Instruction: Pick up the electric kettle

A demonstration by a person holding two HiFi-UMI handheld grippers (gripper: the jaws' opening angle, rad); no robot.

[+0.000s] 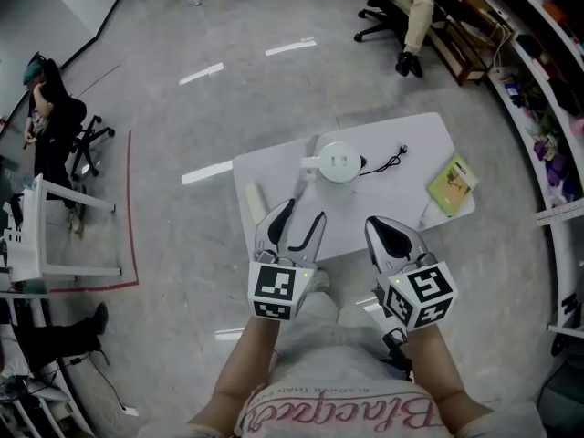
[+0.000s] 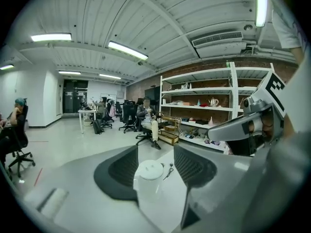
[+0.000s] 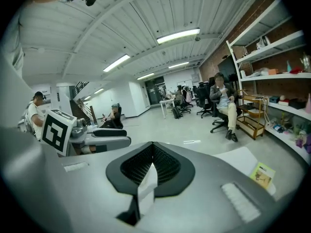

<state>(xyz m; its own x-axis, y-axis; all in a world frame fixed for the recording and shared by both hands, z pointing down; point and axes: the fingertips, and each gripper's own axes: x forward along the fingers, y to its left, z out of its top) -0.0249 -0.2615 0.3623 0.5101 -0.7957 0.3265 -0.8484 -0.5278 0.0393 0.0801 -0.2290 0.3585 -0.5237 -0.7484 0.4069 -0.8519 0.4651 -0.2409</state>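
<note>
The jaws of the left gripper (image 1: 303,215) were spread wide with nothing held between them. The jaws of the right gripper (image 1: 380,226) were pressed together, also on nothing. Both grippers were held side by side over the near edge of a white counter (image 1: 401,203), each with its marker cube toward the person's body. The right gripper sat a little nearer the person than the left.

Just left of the left gripper's tips, a pale rolled item (image 1: 255,199) lay on the counter. Beyond those tips stood the white electric kettle (image 1: 339,161), upright with its lid on. It sat toward the far left part of the counter, near the far edge. In the left gripper view the kettle appeared framed in the gap between the spread jaws, ahead of them and not touched.

A thin black cord (image 1: 388,163) with a plug trailed from the kettle toward the right. A green booklet (image 1: 453,183) lay near the counter's right edge.

Farther off, across the grey floor, a person sat in an office chair (image 1: 412,3). Shelving (image 1: 538,80) ran along the right wall.
</note>
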